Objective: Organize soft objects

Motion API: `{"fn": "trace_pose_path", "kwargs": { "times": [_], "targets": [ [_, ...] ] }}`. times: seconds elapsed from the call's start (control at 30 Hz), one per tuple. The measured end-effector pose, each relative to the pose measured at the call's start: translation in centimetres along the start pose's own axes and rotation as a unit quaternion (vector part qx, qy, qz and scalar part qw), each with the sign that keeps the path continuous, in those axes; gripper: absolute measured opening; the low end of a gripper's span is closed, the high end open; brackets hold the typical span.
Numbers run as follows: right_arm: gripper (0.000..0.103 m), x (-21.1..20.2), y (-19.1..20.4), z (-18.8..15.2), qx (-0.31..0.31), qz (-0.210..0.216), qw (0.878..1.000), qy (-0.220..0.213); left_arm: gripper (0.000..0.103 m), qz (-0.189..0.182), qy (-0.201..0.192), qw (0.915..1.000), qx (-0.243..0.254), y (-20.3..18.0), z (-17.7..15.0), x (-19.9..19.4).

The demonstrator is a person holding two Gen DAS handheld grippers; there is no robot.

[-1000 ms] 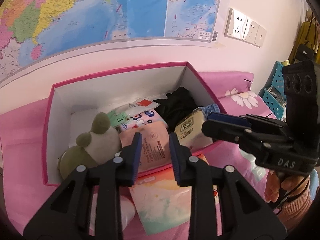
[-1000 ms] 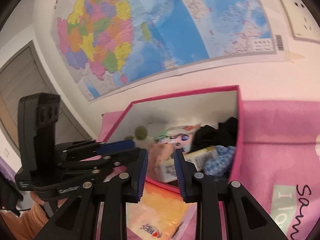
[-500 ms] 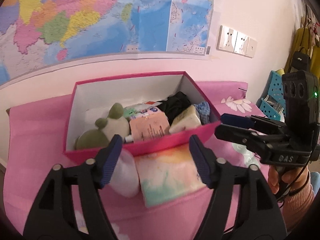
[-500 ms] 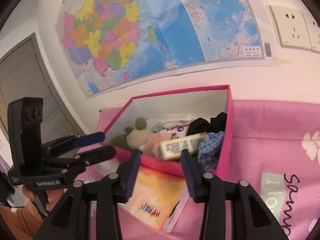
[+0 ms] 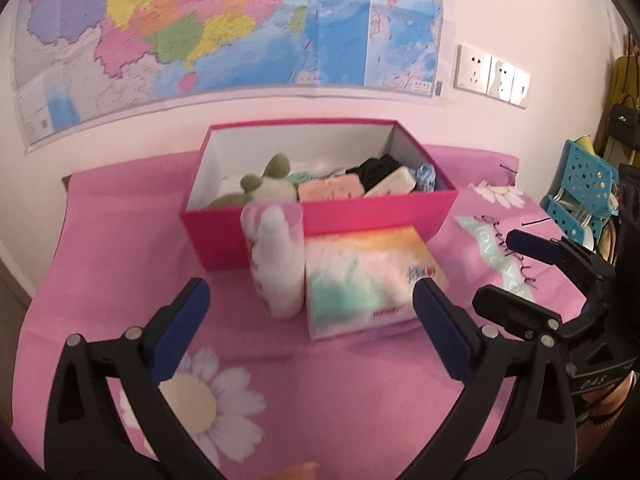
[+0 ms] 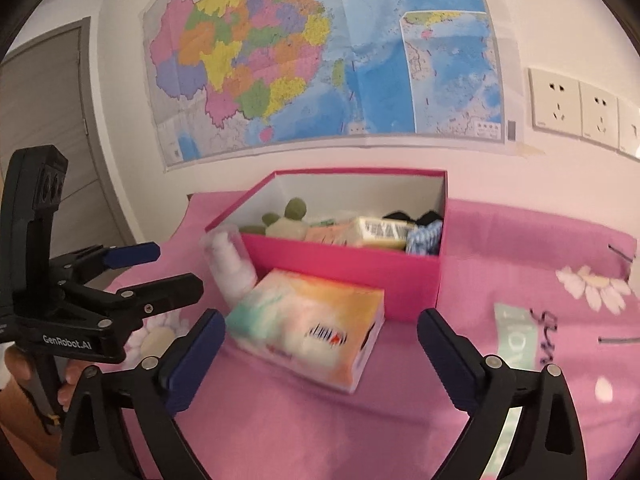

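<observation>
My left claw (image 5: pixel 308 330) stands wide, its blue-padded jaws having just been opening, with nothing gripped between them. My right claw (image 6: pixel 320 354) is likewise spread wide, its jaws also just opened, and it holds nothing.

Just ahead of both claws, on the pink flowered bedcloth (image 5: pixel 120 240), lies a soft rectangular tissue pack printed in orange, white and green (image 5: pixel 370 280). It sits in line with the gap of each claw, but no pad touches it. Touching its left side is a clear tube-shaped pack of white cotton pads (image 5: pixel 276 258), which leans against the front wall of the box.

Beyond those two stands an open hot-pink cardboard box with a white inside (image 5: pixel 320 216), set near the wall. It already holds a green and cream plush toy (image 5: pixel 266 186), a peach-coloured soft packet (image 5: pixel 332 190), a cream-coloured tissue pack (image 6: pixel 382 232), a bundle of black cloth (image 5: pixel 376 168) and a bit of blue checked cloth (image 6: pixel 424 238).

I judge the task well along: most soft things are boxed, and the two packs outside are what is left. A large coloured wall map (image 5: pixel 224 28) hangs above.
</observation>
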State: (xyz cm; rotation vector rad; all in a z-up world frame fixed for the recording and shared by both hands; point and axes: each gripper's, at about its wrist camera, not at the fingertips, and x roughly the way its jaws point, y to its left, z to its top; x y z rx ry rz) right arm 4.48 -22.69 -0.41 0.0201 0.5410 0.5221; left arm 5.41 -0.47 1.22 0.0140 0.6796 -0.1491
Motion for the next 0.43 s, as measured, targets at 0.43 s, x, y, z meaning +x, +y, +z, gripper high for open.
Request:
{"fn": "trace_pose_path", "kwargs": {
  "times": [0.43],
  "targets": [
    [0.099, -0.3, 2.2, -3.1, 0.003, 0.013, 0.999, 0.034, 0.102, 0.024, 0.025, 0.9992, -0.018, 0.5, -2.7, -0.7]
  ]
}}
